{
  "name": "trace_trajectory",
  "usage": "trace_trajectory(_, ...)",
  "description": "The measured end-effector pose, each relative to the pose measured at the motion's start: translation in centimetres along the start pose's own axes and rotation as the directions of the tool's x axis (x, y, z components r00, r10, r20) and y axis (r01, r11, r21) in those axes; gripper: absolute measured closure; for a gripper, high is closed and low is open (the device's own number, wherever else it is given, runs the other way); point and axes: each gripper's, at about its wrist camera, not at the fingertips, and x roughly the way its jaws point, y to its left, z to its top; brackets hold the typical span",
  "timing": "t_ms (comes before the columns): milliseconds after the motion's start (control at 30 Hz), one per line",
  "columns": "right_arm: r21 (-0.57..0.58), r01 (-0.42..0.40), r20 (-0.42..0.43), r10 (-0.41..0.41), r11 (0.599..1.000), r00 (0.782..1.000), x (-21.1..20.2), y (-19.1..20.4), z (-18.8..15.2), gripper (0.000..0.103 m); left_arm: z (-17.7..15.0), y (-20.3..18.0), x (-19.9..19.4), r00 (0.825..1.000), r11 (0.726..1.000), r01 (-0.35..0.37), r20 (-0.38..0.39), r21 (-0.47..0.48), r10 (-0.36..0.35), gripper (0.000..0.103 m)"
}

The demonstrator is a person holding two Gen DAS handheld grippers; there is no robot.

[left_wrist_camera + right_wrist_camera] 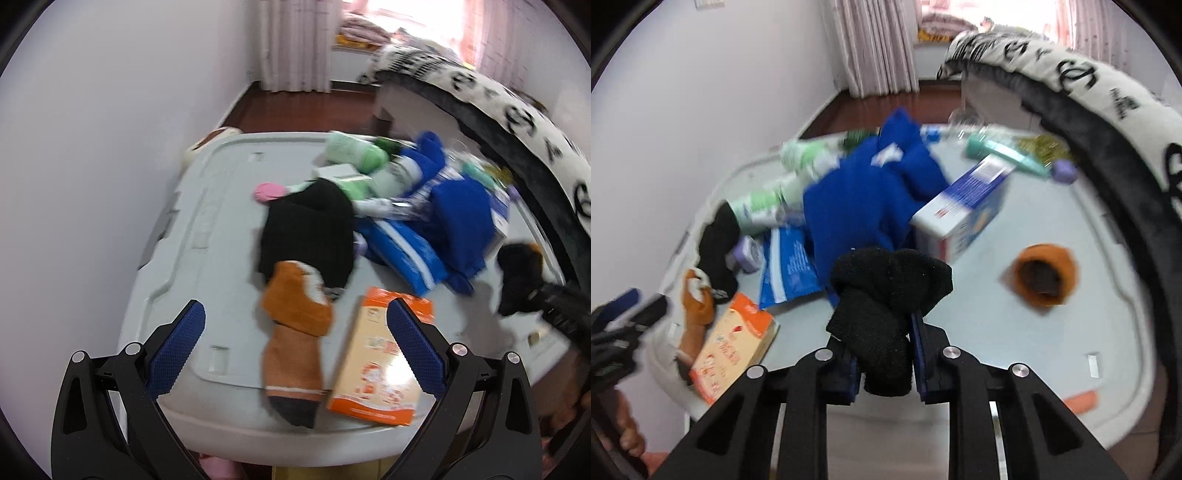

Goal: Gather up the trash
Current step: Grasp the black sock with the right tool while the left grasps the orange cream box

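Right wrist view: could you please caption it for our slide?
Right tongs clamp a black sock above a cluttered grey lid.

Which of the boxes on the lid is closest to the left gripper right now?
The orange box, lying flat directly by the left gripper, partly behind its right finger. The blue-and-white box sits farther back beside the blue cloth.

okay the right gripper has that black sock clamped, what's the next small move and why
Probably lift the right gripper and carry the black sock clear of the grey lid. The jaws are shut on it and it already hangs above the clutter, while the left gripper is open over the orange sock.
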Motion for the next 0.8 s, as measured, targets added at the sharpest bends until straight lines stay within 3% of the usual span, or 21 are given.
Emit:
trace_trajectory(167,0.013,0.010,0.103,-0.012,1.000,0.995,-6.0,-2.3,-1.4,0.081,-0.7,-4.5,1.3,0.996,0.979,0.065,-0.069,0.192,-0.053,0.007)
trace_trajectory(300,0.075,-0.016,0.138,0.005,0.997,0.990,-7.3,-4.0,-2.3,0.080,-1.8,-6.5,3.7,0.988,0.961,0.069,-0.152,0.267,-0.029,0.007)
trace_trajectory(467,0.088,-0.025,0.133,0.013,0.996,0.991,-6.9,-4.6,-2.6,0.080,-2.7,-6.1,5.7,0.971,0.967,0.091,-0.235,0.239,-0.033,0.006)
trace_trajectory(567,0.077,-0.028,0.131,0.017,0.997,0.991,-6.6,-4.2,-2.8,0.080,-2.6,-5.0,6.1,0.959,0.977,0.139,-0.270,0.162,-0.091,0.009)
trace_trajectory(600,0.071,-0.027,0.132,0.017,0.997,0.991,-6.6,-4.0,-2.8,0.080,-2.6,-4.7,6.1,0.959,0.979,0.136,-0.267,0.153,-0.092,0.015)
trace_trajectory(633,0.062,-0.021,0.135,0.013,0.998,0.991,-6.6,-3.8,-2.8,0.080,-2.6,-4.6,5.8,0.963,0.978,0.136,-0.253,0.156,-0.093,0.035)
trace_trajectory(733,0.050,-0.016,0.142,0.009,0.999,0.990,-6.6,-3.5,-2.9,0.080,-2.6,-3.7,5.0,0.953,0.976,0.195,-0.255,0.100,-0.165,0.038)
trace_trajectory(800,0.046,-0.010,0.149,0.003,0.999,0.989,-6.7,-3.4,-2.9,0.080,-2.6,-3.2,4.4,0.956,0.977,0.195,-0.241,0.085,-0.170,0.038)
